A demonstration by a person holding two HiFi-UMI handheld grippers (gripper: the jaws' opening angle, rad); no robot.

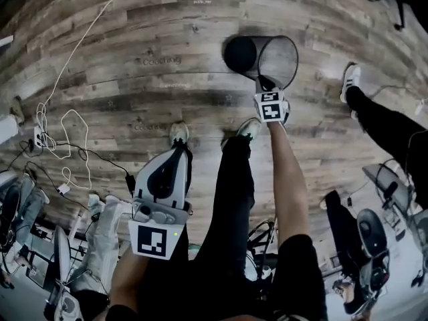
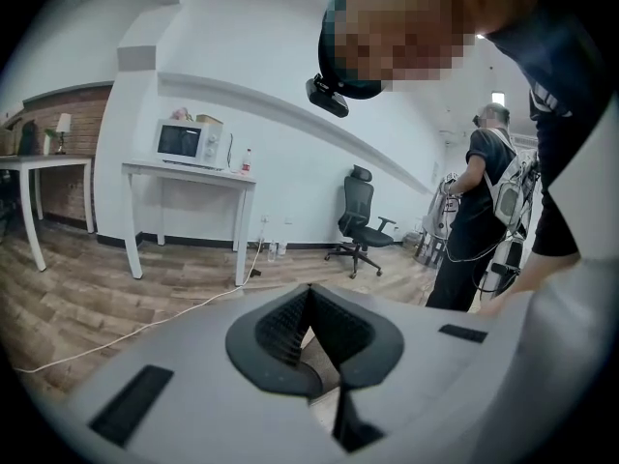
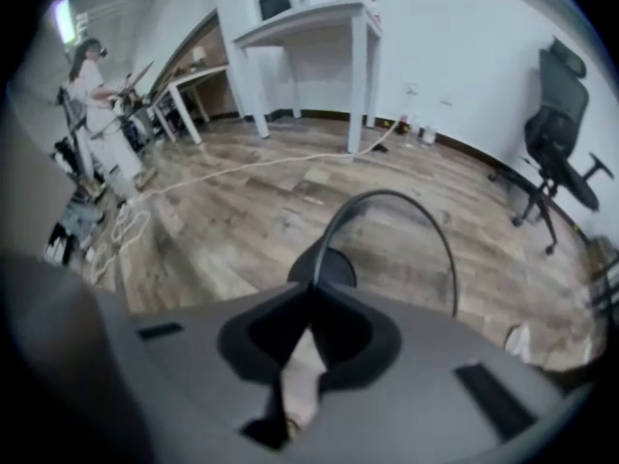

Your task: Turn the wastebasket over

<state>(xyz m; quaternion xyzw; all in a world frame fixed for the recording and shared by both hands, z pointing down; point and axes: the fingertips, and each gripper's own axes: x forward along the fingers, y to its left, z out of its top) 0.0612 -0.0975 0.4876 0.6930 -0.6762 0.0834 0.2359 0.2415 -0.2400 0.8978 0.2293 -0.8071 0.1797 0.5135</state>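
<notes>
Left gripper (image 1: 177, 147) is hanging low beside my operator's left leg, and I am seeing its jaws pressed fully together with nothing between them; its own view is looking out across the room rather than at the work. Moving rightward, the wastebasket (image 1: 277, 59) is lying tipped on its side on the wooden floor (image 1: 134, 79), just ahead of the person's shoes (image 1: 178, 132). It is a black mesh bin, and its solid round base (image 1: 239, 53) is pointing to the left while its wide open mouth is facing right and toward me. I am not making out whether the base is touching the floor. Right gripper (image 1: 266, 84) is pinching the near edge of the bin's wire rim (image 3: 387, 193), with the jaws closed almost fully on that thin lip. In the right gripper view the rim is arching up from the jaw tips, with the dark base showing behind it. That gripper is pointing steeply down, its marker cube (image 1: 271, 105) is facing the head camera, and the bare right arm (image 1: 287, 172) is reaching straight forward to it.
</notes>
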